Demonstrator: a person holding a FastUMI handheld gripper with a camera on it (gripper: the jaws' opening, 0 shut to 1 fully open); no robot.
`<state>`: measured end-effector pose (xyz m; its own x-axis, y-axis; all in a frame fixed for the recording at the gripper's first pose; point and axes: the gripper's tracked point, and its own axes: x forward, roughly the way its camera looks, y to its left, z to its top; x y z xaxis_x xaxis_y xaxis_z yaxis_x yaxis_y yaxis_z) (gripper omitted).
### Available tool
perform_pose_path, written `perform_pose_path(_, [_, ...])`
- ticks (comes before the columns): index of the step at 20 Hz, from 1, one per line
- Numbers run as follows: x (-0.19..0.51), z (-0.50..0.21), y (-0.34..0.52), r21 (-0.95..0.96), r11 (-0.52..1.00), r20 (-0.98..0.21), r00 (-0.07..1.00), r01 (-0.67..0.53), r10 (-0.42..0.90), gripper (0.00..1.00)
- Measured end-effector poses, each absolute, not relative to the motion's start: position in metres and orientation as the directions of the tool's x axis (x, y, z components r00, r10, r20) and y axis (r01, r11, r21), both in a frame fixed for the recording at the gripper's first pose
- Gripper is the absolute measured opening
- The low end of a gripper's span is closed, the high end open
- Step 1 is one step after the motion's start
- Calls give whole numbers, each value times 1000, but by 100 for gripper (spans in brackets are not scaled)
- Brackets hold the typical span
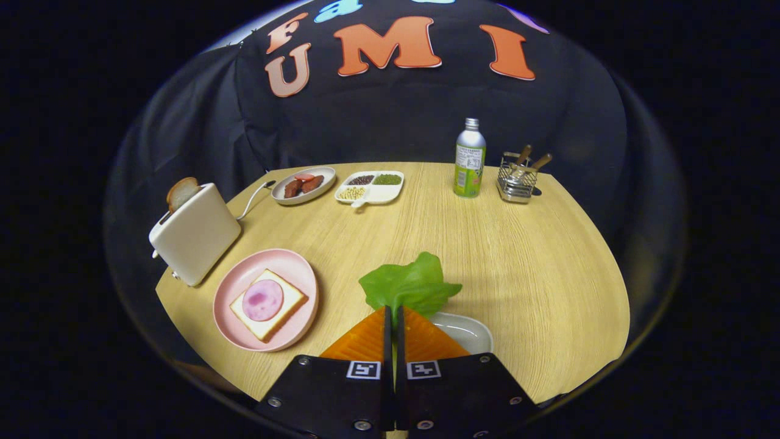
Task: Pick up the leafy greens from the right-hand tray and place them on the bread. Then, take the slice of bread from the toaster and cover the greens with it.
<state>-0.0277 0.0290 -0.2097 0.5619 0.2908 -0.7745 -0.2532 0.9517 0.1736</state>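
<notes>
On the left of the worktop (pixel 536 274) I see the white toaster (pixel 196 233), and a slice of bread (pixel 182 192) stands up in its slot. Just beside the toaster, nearer to me, is the pink plate (pixel 241 283) with a square bread slice (pixel 269 304) lying flat on it, and a round slice of ham (pixel 262 300) rests on that bread. Further back there is an oval plate (pixel 303 185) with dark and red pieces of food, and next to it a white divided dish (pixel 369 186) holding beans of different colours. In the middle, my tool (pixel 392 317) is closed on the green lettuce leaf (pixel 409 285); both fingers press on its lower end, and the leaf spreads out just ahead of the tips, above the worktop. The white tray (pixel 472 332) lies just right of the fingers. At the back right stand a green bottle (pixel 470 159) and a wire holder (pixel 517 180) with wooden-handled utensils.
</notes>
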Motion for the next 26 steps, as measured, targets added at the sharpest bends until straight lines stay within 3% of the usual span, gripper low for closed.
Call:
perform_pose_path(5, [-21, -185, 75, 192, 917, -718, 586, -350, 375, 1])
perform_pose_path(13, [-14, -187, 149, 276, 849, -691, 521, -450, 501, 2])
perform_pose_path(26, [-52, -222, 223, 418, 737, -717, 306, -530, 627, 2])
